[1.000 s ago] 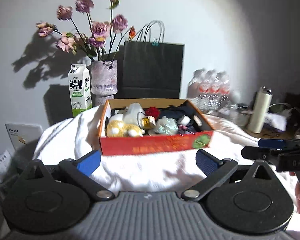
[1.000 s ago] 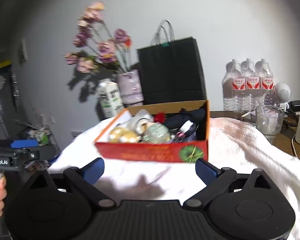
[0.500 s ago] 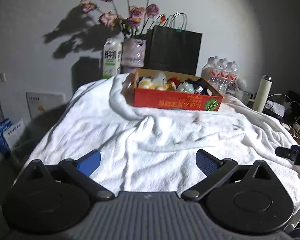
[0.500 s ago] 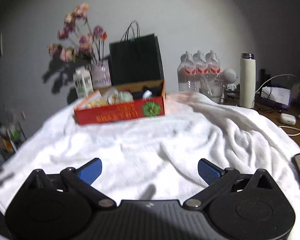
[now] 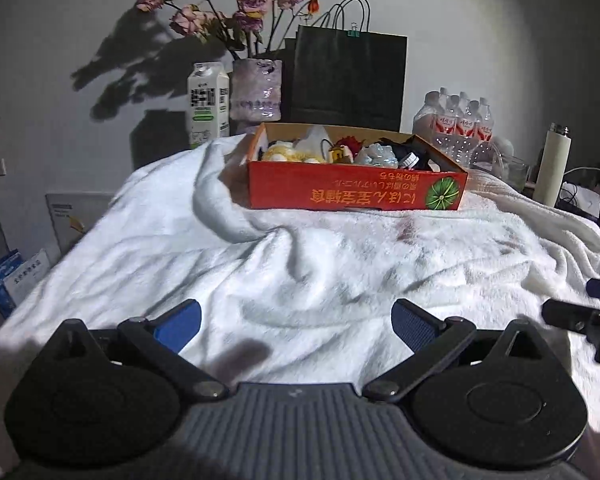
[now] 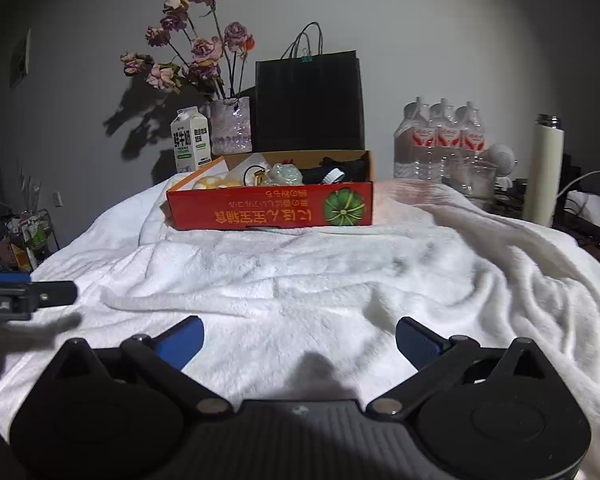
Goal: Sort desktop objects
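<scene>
Both hand-held grippers, left (image 5: 296,320) and right (image 6: 299,340), gape wide and empty, the orange box (image 5: 356,190) well ahead on the blanket (image 5: 340,264).

Rumpled white blanket (image 5: 300,264) over the surface, red cardboard box (image 5: 356,190) directly on it.

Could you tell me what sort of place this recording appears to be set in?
Probably a lived-in home room or desk corner: a white blanket covers the surface, with a vase of flowers, a milk carton and bottled water against the wall.
</scene>
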